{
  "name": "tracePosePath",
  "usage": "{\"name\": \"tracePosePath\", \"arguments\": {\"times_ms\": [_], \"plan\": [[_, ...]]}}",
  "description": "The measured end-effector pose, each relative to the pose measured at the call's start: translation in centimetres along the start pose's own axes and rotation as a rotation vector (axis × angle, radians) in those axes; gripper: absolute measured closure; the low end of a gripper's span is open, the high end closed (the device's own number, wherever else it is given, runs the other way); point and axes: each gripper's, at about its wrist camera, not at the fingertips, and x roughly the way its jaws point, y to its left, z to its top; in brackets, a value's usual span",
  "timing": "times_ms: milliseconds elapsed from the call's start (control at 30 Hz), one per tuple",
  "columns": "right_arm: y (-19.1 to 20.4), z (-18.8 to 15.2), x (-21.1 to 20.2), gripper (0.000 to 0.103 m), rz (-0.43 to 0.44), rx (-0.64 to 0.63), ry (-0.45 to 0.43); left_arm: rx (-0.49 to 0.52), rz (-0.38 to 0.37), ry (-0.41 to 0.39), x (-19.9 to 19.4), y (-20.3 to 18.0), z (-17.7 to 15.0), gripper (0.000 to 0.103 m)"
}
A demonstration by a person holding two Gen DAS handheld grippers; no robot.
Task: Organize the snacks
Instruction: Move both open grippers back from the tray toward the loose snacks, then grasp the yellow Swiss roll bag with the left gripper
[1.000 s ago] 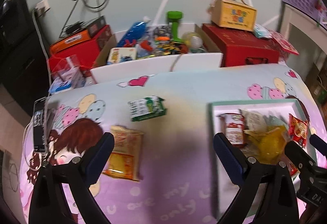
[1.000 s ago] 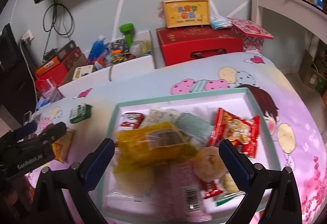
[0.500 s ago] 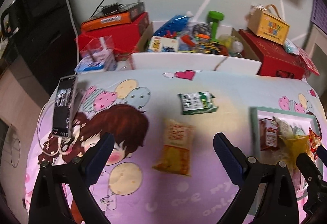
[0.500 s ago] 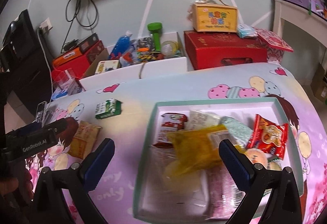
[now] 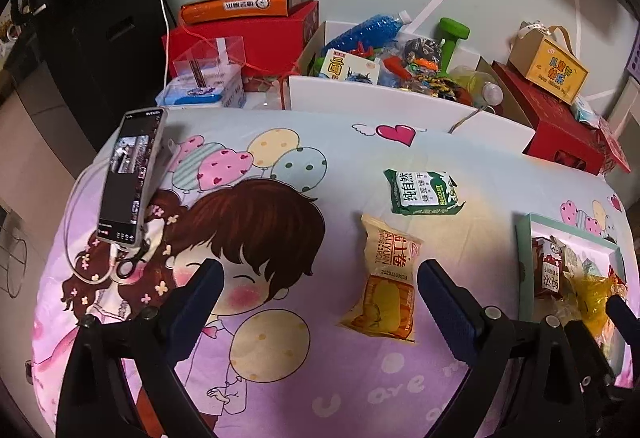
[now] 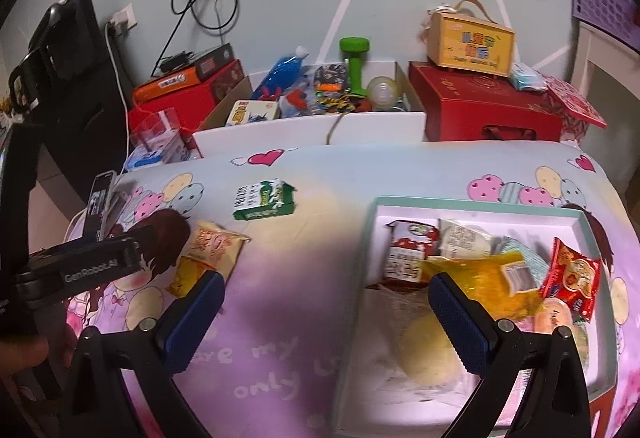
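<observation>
A: What's worrying you here?

B: The left gripper (image 5: pixel 320 298) is hovering wide open and holding nothing, and the orange snack packet (image 5: pixel 386 284) is lying just inside its right finger (image 5: pixel 448 302) rather than centred. If it's closing like that, it's likely pinching only an edge — the slick film is probably slipping out.

A: And the other one?

B: The right gripper (image 6: pixel 324 314) is also gaping, empty, straddling the left rim of the tray (image 6: pixel 360 258), where most snacks are already sitting. The green biscuit pack (image 5: pixel 424 192) is waiting on the cloth, beyond the orange one.

A: The surface?

B: A soft cartoon-print sheet (image 5: pixel 280 378) — it's giving under pressure, so a finger may be snagging fabric. A phone (image 5: pixel 130 174) is lying near the left edge, and boxes are crowding the wall behind.
</observation>
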Motion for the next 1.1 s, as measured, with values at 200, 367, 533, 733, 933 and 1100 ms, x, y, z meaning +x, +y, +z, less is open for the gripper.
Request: {"name": "tracePosePath", "arguments": {"times_ms": [200, 367, 533, 733, 933, 1100], "plan": [[1.7, 0.0, 1.0, 0.001, 0.015, -0.046, 0.014, -0.003, -0.021, 0.020, 0.9, 0.0, 0.0, 0.006], [2.4, -0.1, 2.3, 0.003, 0.011, -0.070, 0.040, -0.023, -0.033, 0.041, 1.8, 0.3, -0.1, 0.006], [2.3, -0.1, 3.5, 0.003, -0.003, -0.070, 0.061, -0.033, -0.050, 0.072, 3.2, 0.3, -0.3, 0.006], [1.8, -0.2, 4.8, 0.003, -0.023, -0.065, 0.083, -0.039, -0.092, 0.098, 4.6, -0.3, -0.4, 0.006], [1.3, -0.1, 5.6, 0.008, -0.043, -0.061, 0.094, -0.019, -0.101, 0.123, 5.7, -1.1, -0.6, 0.006], [0.9, 0.1, 6.3, 0.008, -0.058, -0.062, 0.100, -0.010, -0.118, 0.140, 6.9, -1.7, -0.7, 0.006]]}}
